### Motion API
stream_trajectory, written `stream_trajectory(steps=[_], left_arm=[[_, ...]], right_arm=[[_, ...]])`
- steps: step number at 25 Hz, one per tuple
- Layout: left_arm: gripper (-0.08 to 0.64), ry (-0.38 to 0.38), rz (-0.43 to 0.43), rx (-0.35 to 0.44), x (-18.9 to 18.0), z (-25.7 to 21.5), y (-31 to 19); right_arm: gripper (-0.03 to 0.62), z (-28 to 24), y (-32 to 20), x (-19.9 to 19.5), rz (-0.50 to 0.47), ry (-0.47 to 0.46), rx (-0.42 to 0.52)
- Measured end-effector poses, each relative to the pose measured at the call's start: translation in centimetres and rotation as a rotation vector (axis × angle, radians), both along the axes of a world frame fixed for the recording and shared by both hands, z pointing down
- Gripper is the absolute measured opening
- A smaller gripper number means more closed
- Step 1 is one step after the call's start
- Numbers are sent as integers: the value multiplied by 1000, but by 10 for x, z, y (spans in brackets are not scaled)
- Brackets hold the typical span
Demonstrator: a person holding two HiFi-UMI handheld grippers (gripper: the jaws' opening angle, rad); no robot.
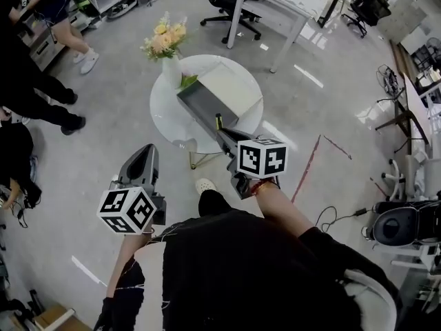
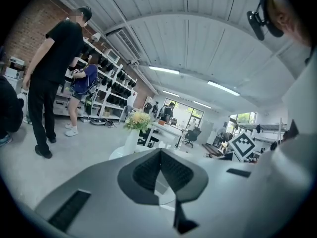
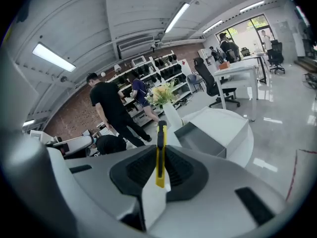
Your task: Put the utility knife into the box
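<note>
A yellow and black utility knife point(image 1: 218, 122) point(image 3: 161, 148) stands on edge between the pads of my right gripper point(image 1: 222, 134) point(image 3: 161, 158), which is shut on it. Its black tip points at the open grey box point(image 1: 204, 107) point(image 3: 205, 139), whose white lid point(image 1: 232, 88) is folded back. The box lies on a round white table point(image 1: 165, 112). The knife hovers just short of the box's near end. My left gripper point(image 1: 142, 156) point(image 2: 160, 151) hangs low to the left, off the table over the floor. Its pads meet at the tips with nothing between them.
A white vase of flowers point(image 1: 171, 69) point(image 3: 171, 116) stands on the table beside the box's far left corner. People point(image 1: 41, 95) stand on the floor to the left. An office chair point(image 1: 231, 5) and desks point(image 1: 279, 2) are beyond the table. Cables point(image 1: 337, 216) lie at the right.
</note>
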State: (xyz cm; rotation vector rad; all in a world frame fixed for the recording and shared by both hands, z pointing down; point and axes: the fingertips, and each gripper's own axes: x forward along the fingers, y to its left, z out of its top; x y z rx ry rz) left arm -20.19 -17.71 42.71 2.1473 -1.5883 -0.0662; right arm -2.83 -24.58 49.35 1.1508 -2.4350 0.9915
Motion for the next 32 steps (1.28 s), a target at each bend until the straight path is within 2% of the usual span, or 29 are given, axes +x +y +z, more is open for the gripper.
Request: stream_trajectory(steps=[8,13,24,32], left_arm=[[11,-2,-92,32,-20,-16,-78],[11,3,-145,20,-22,-9,-108],[11,-6,-283,3,-49,3,-125],[11,6,-373,-40,-73,17,-113]], right_arm=[[58,-18,-99,-13,-41,-23,20],[58,5,-135,-18,-107,14,-27],[58,93,-161,-48,-276,132,-179],[58,153,-150,-61,-343,296,-297]])
